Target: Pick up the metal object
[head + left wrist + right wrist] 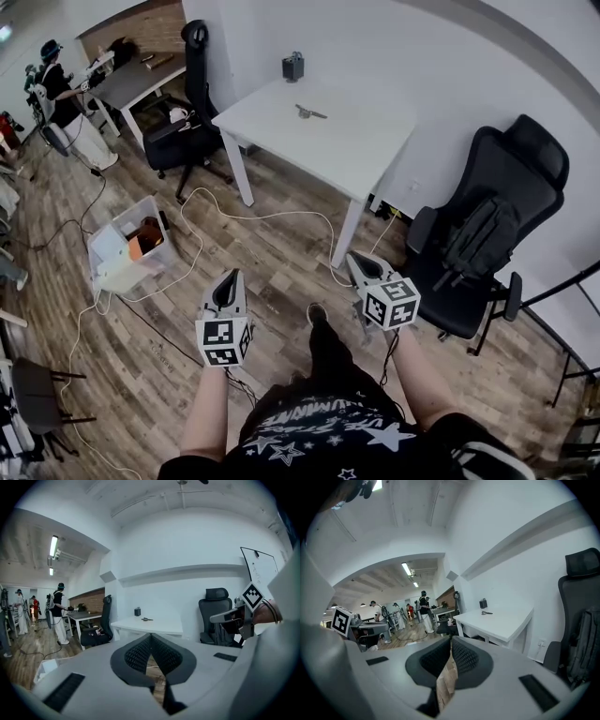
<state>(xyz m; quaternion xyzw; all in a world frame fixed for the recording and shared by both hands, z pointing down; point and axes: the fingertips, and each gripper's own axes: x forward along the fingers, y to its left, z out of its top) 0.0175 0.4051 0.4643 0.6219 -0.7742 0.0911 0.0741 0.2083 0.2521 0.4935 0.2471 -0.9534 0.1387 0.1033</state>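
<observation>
While you stand on the wooden floor (pixel 272 281) well short of the white table (pixel 366 155), you hold both grippers out in front of you, tilted slightly down toward it. Your left gripper (pixel 229 279) has its jaws pressed together at the tips with nothing between them; its own view shows only a sliver of floor through the gap behind the tips. Your right gripper (pixel 360 262) is the same, jaws together and nothing held. The metal object (pixel 310 112) lies flat on the far part of the table top, well apart from both grippers. A small black box (pixel 293 67) stands beyond it and a little to the left, near the far edge. To the right of the table a black office chair (pixel 525 178) faces you with a dark bag (pixel 478 239) resting on its seat. A second black chair (pixel 192 103) sits at the table's far left corner. On the floor to your left is a white bin (pixel 112 253) with something orange inside, and a white cable (pixel 272 217) runs near the table's near legs. A person (pixel 56 84) stands at another desk far off to the left.
</observation>
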